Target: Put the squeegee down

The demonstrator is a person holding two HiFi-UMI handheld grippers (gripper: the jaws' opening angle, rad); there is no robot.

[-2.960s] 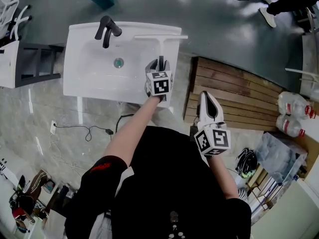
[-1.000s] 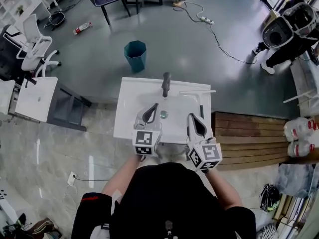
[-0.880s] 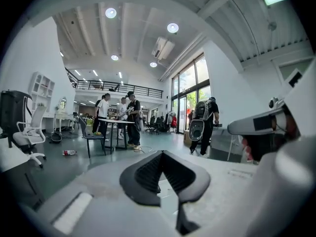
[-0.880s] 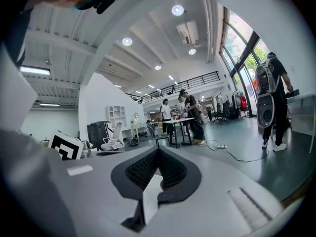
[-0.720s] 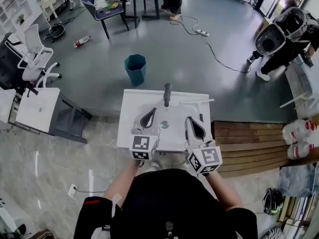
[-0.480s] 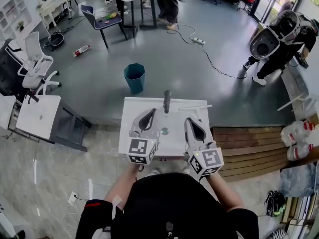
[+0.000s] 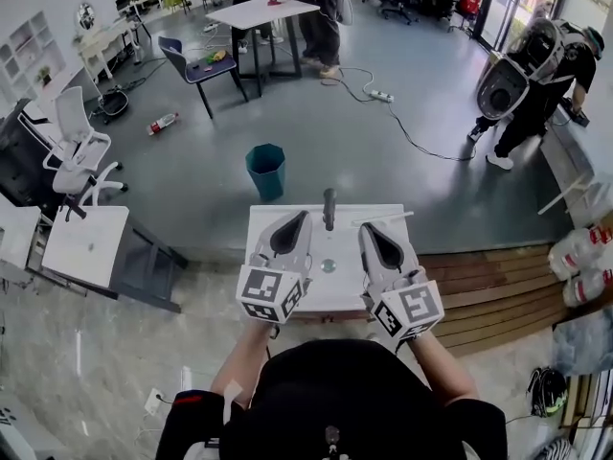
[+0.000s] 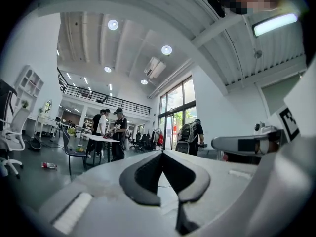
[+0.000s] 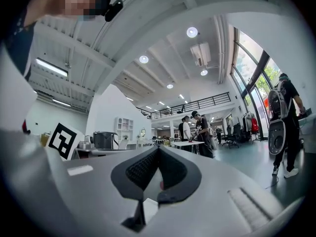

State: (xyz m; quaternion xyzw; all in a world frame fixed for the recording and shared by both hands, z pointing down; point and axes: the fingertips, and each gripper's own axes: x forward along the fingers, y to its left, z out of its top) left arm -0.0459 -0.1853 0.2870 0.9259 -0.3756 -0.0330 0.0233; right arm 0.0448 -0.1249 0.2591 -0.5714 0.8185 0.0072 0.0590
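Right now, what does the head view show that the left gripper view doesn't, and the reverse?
Head view only: the sink, its faucet, the squeegee lying along the sink's back rim, and the teal bin. Left gripper view only: ceiling lights and the balcony railing. Both: the white table with people standing at it, and the left gripper, shut and empty.

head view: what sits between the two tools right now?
In the head view, the faucet and drain of the sink show between the left tool and the right tool.
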